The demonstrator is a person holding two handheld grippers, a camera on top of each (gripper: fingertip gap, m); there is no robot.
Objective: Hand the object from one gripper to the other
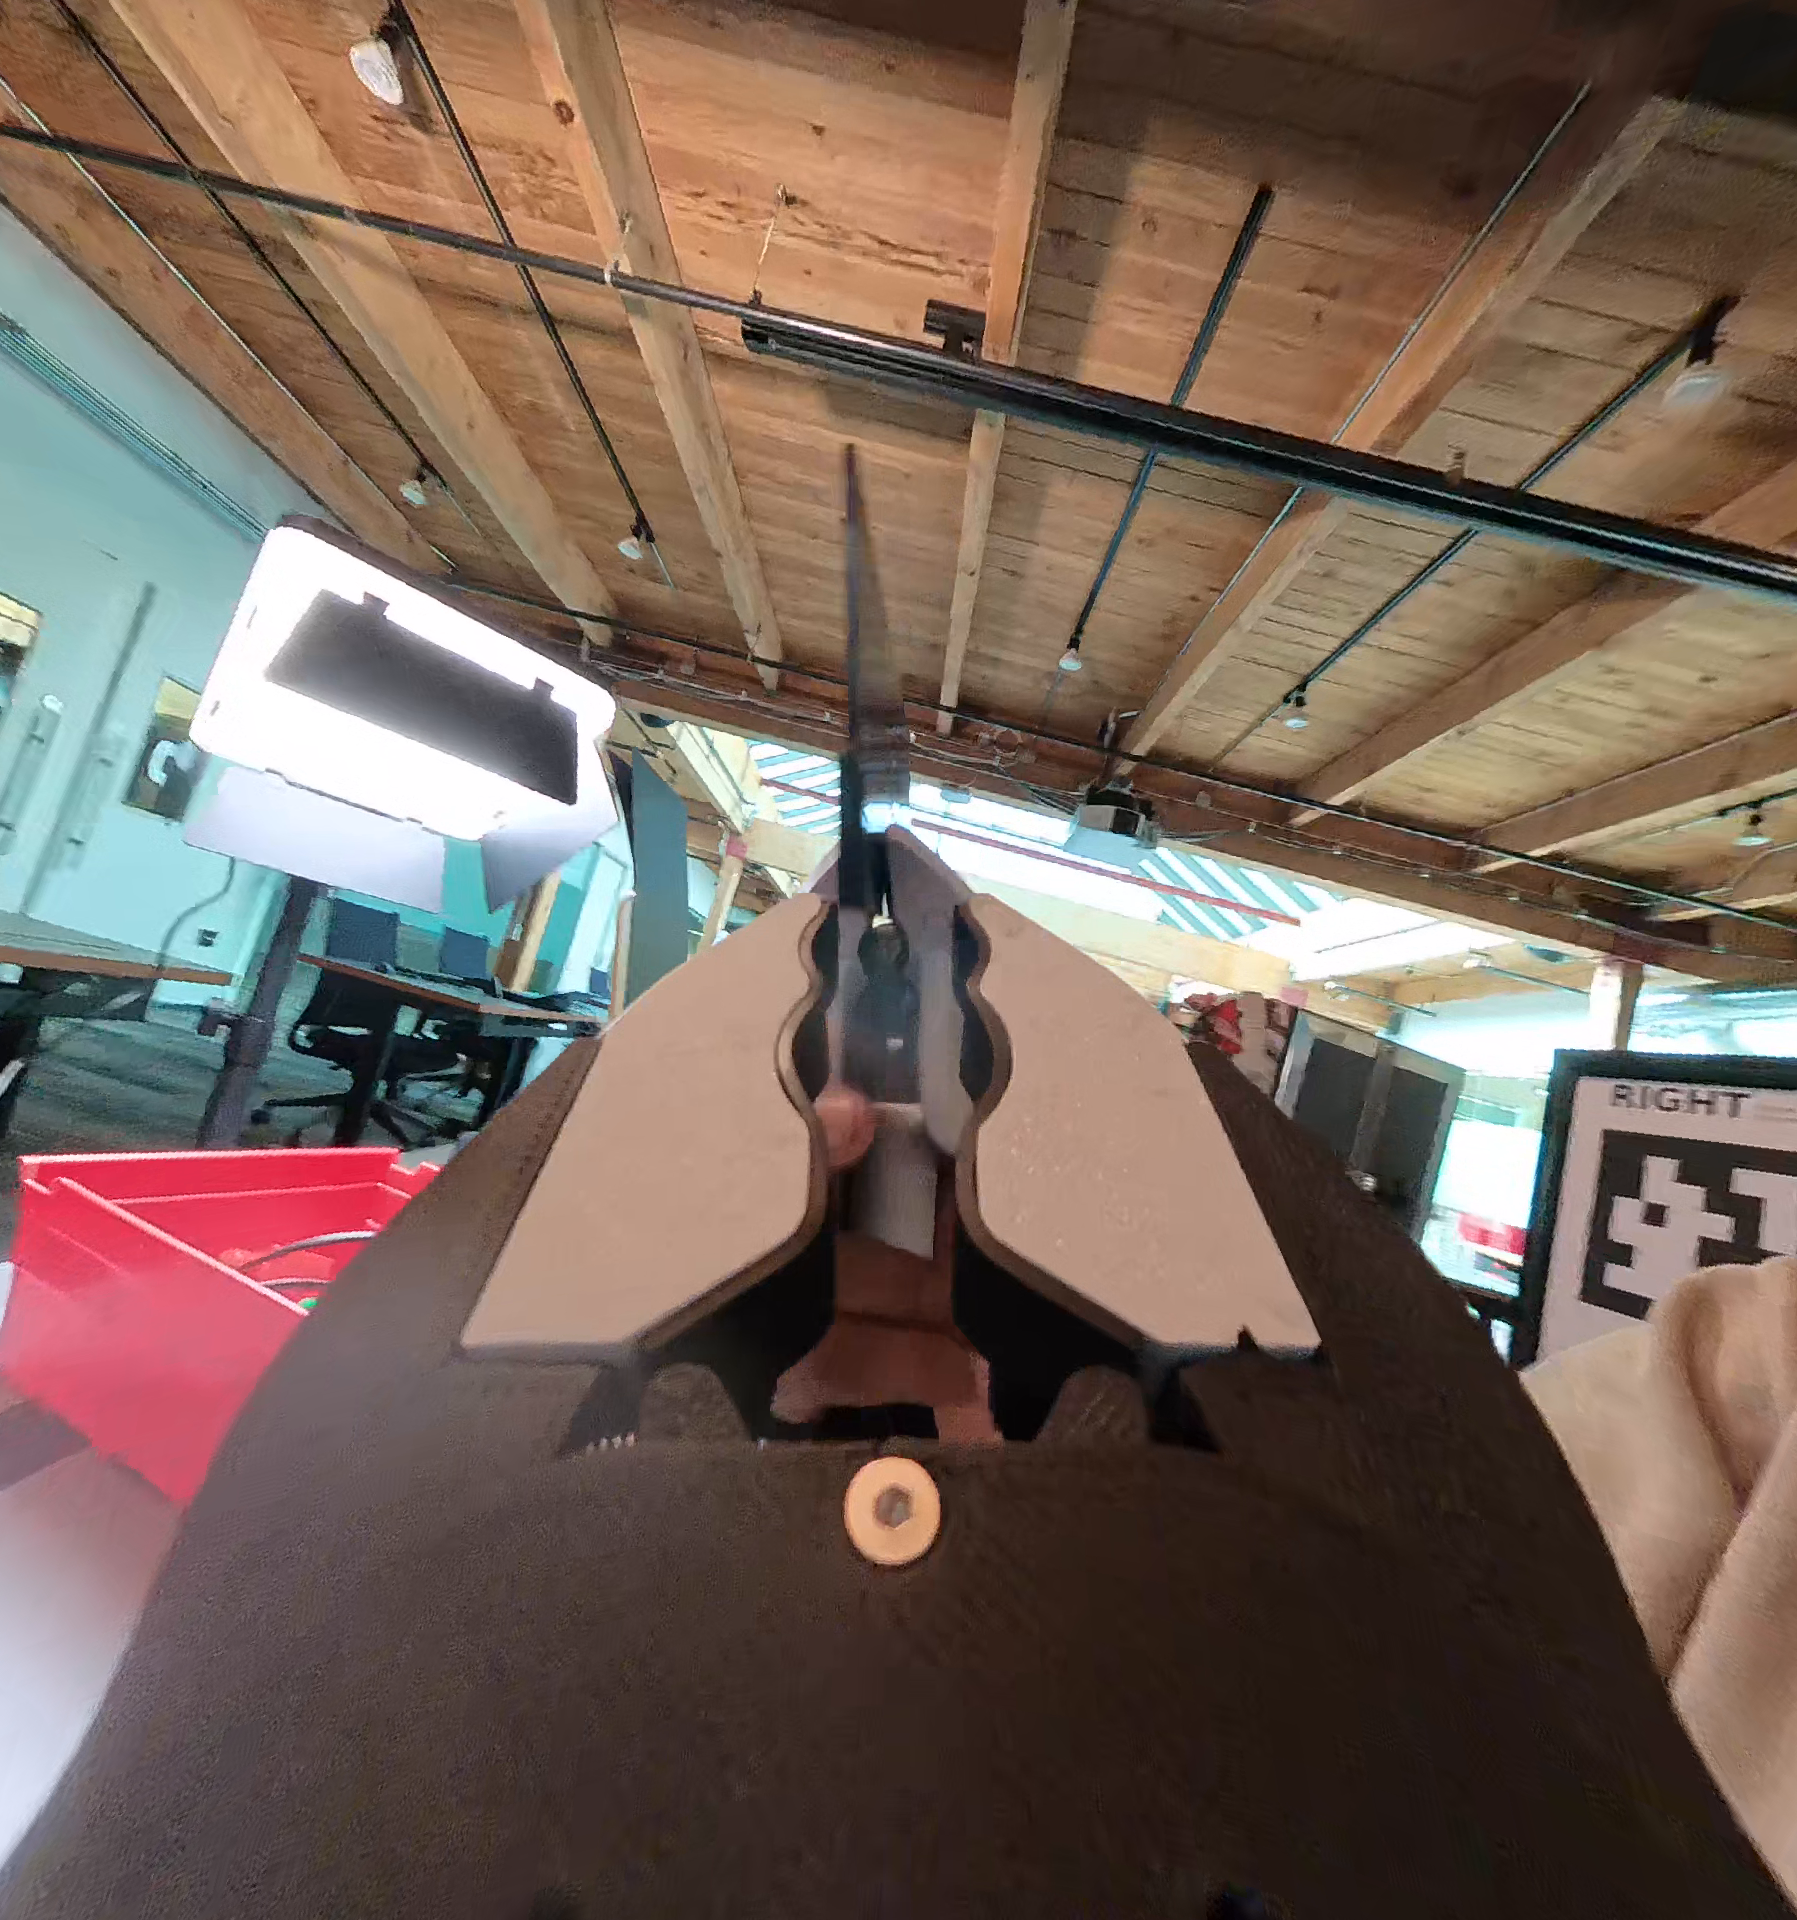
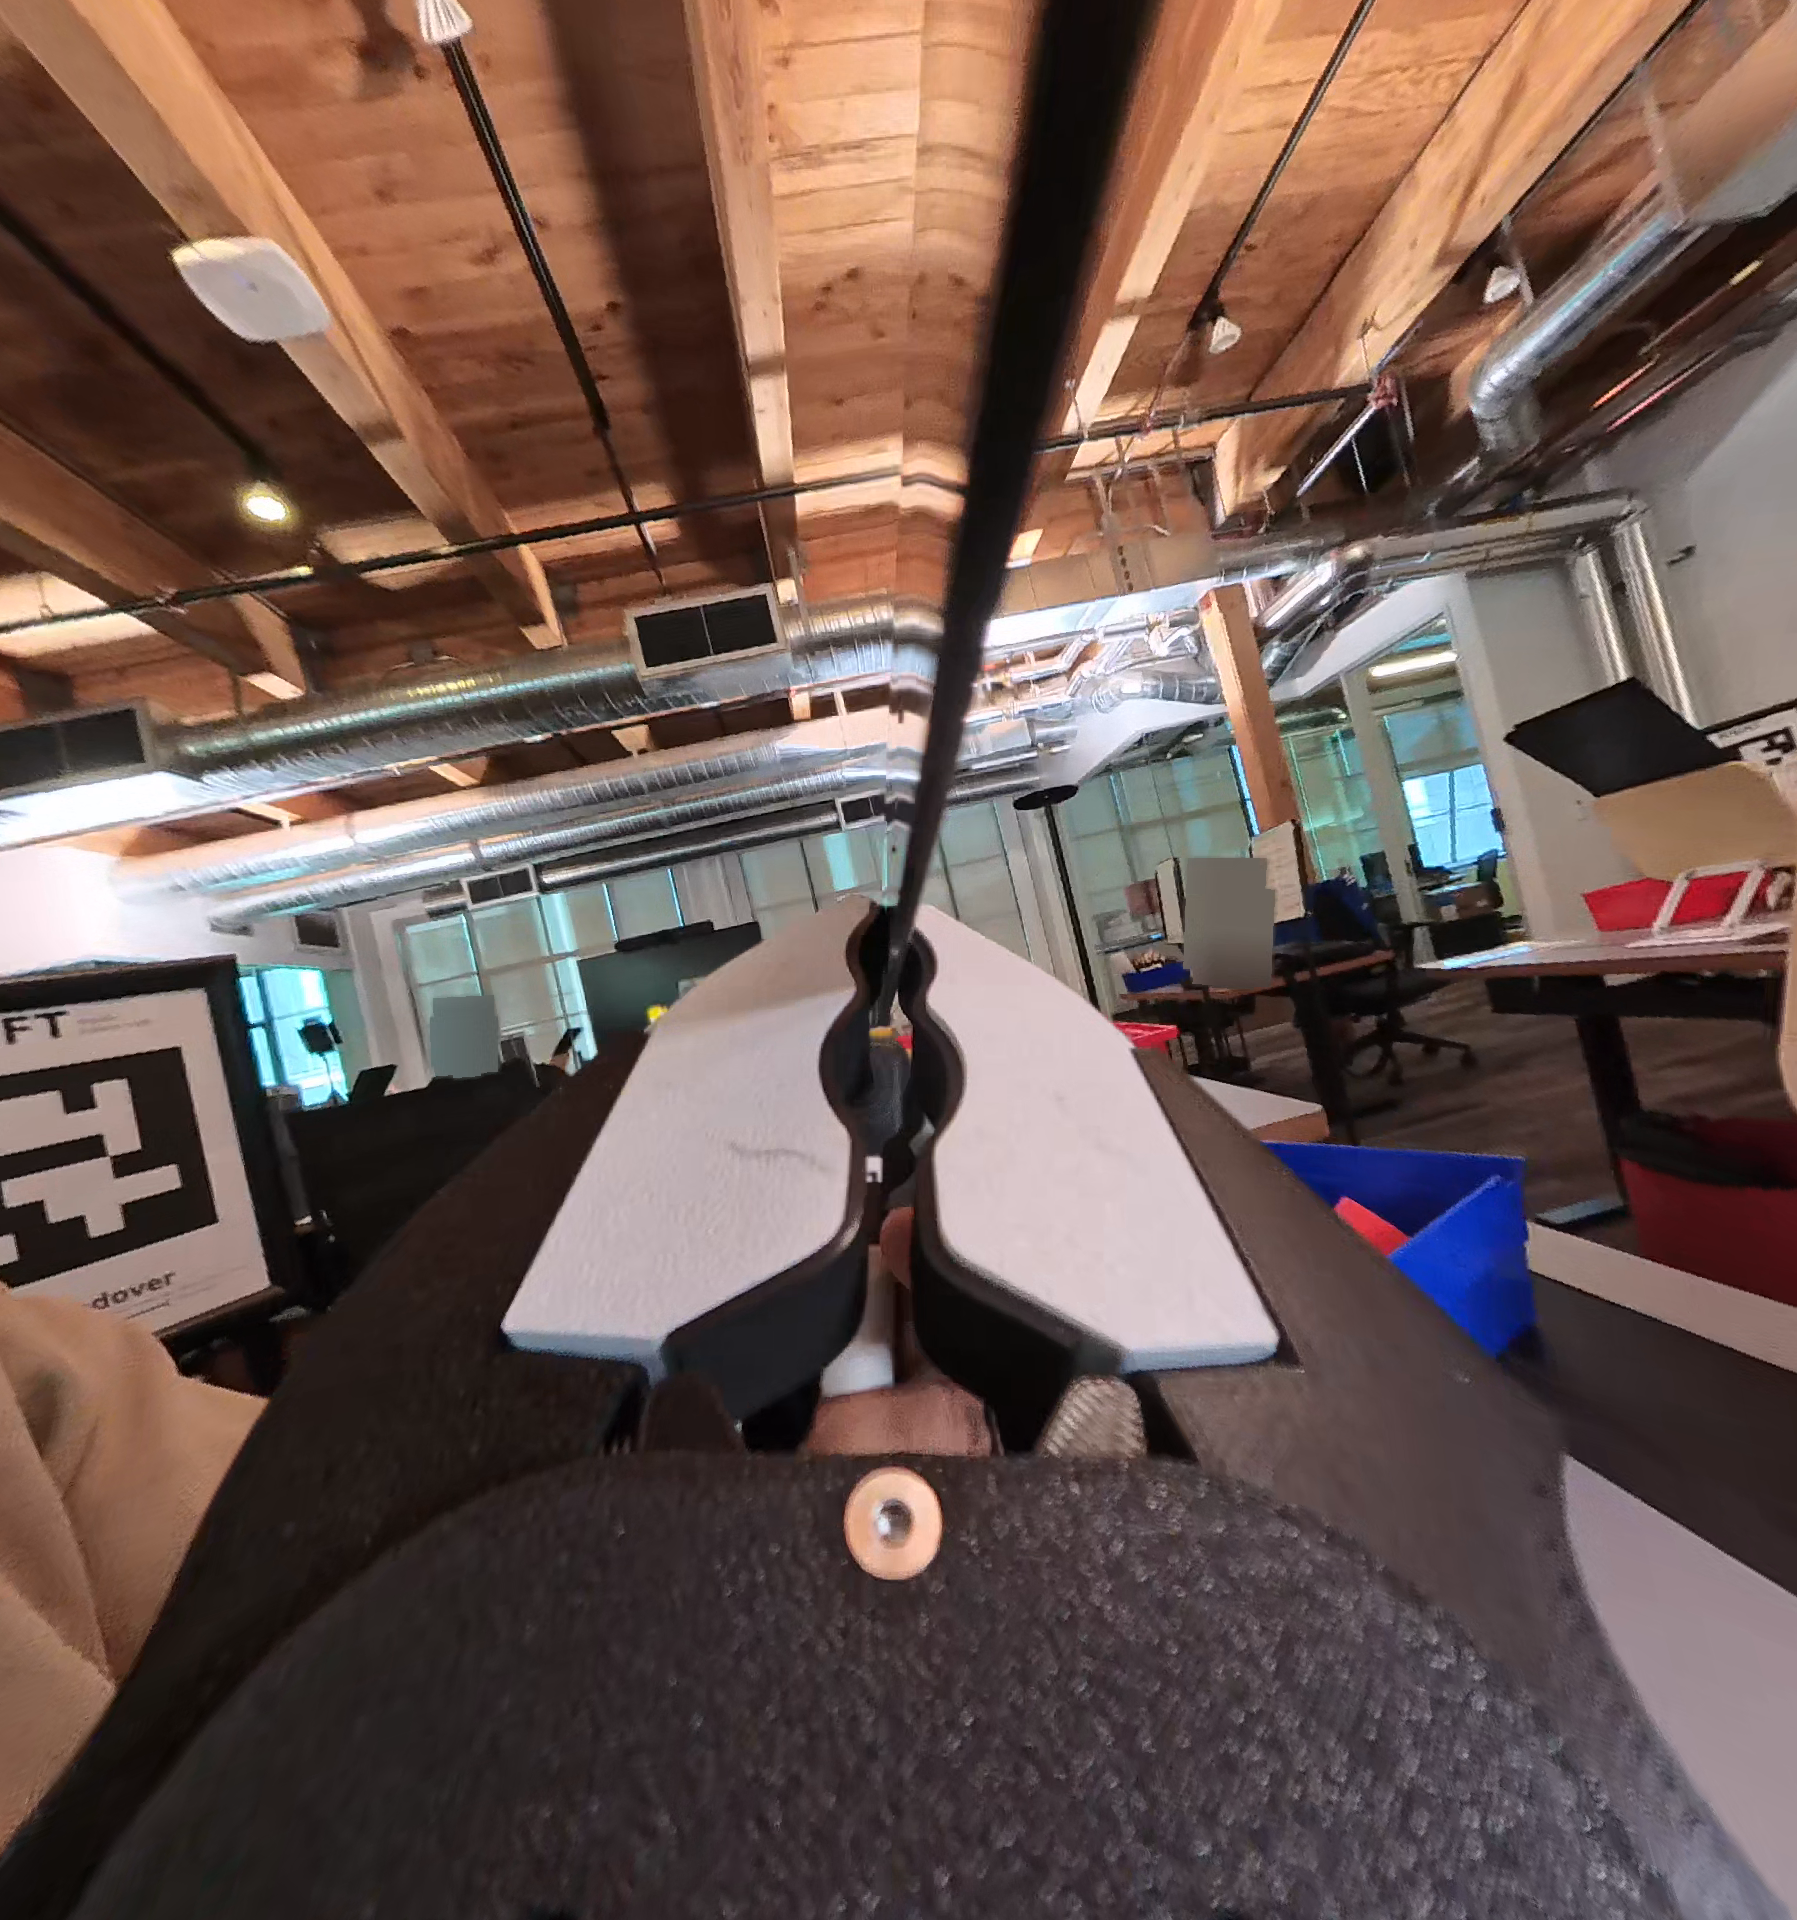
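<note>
My left gripper [image 1: 892, 914] points up toward the wooden ceiling. It is shut on a thin dark blade-like object [image 1: 854, 623] that stands up between the grey pads, with a grey part [image 1: 925, 935] of it beside the blade. My right gripper [image 2: 894, 920] also points up and is shut on a long thin black strip [image 2: 998, 416] that runs out of the top of the right wrist view. I cannot tell whether both hold the same object. The two grippers are side by side: a black-and-white tag board shows at the right of the left wrist view [image 1: 1704, 1195] and at the left of the right wrist view [image 2: 83, 1143].
A red bin [image 1: 167, 1299] stands low at the left on a white table [image 1: 0, 1662]. A blue bin [image 2: 1445, 1236] with a red piece in it stands on the white table [image 2: 1704, 1558] at the right. Beige sleeves [image 1: 1725, 1507] [image 2: 42, 1455] show beside the grippers. A studio light [image 1: 395, 707] and desks stand behind. Left and right tips are no more than a few centimetres apart.
</note>
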